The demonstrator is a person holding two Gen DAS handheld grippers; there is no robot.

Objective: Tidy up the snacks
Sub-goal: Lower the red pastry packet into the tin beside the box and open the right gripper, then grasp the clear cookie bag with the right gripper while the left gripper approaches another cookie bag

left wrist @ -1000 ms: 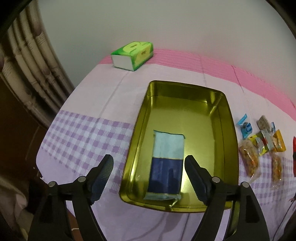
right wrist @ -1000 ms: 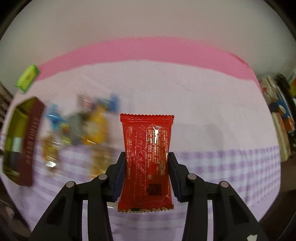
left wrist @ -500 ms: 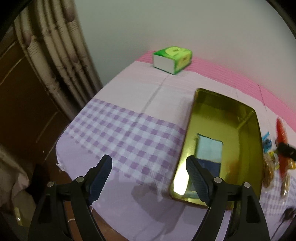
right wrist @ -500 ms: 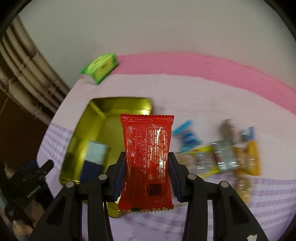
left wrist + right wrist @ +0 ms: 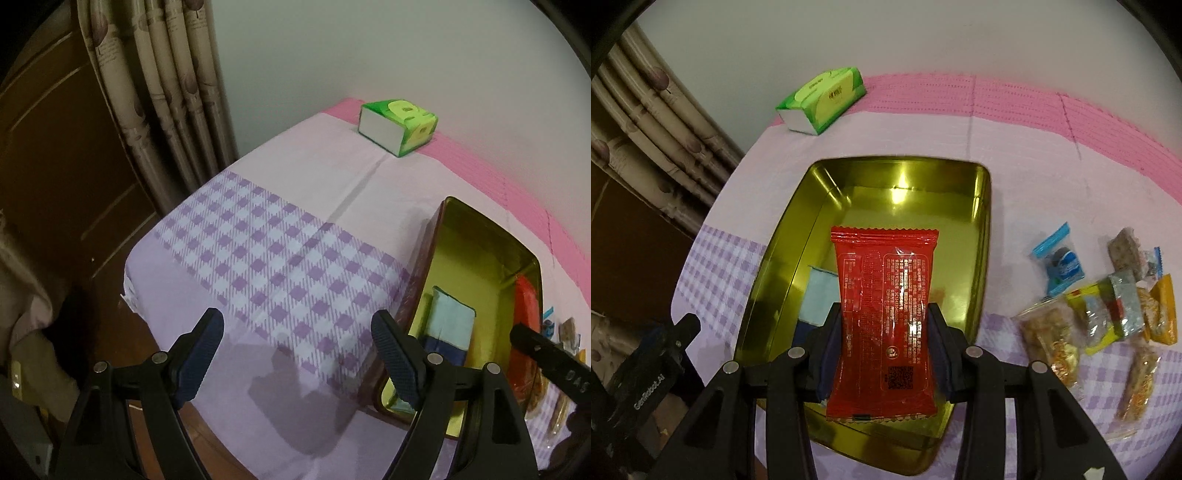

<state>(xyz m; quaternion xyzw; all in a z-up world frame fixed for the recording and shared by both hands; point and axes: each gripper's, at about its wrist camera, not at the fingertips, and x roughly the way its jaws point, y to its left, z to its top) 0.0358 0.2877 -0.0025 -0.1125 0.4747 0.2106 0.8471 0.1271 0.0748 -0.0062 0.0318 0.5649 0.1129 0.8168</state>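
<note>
My right gripper [image 5: 884, 345] is shut on a red snack packet [image 5: 884, 317] and holds it over the gold tin tray [image 5: 982, 229]. A light and dark blue packet [image 5: 818, 299] lies in the tray, partly hidden behind the red one. Several small snack packets [image 5: 1100, 306] lie on the cloth right of the tray. My left gripper [image 5: 297, 350] is open and empty over the purple checked cloth, left of the tray [image 5: 424, 258]. The left wrist view also shows the red packet [image 5: 526, 325] and the blue packet [image 5: 450, 325] in the tray.
A green tissue box [image 5: 823, 98] stands at the back left of the table, also in the left wrist view [image 5: 399, 125]. Curtains [image 5: 166, 92] and a dark wooden door [image 5: 55, 166] lie beyond the table's left edge. A pink strip runs along the back by the wall.
My right gripper has carried the red packet left from the snack pile to over the tray. My left gripper has swung left, away from the tray.
</note>
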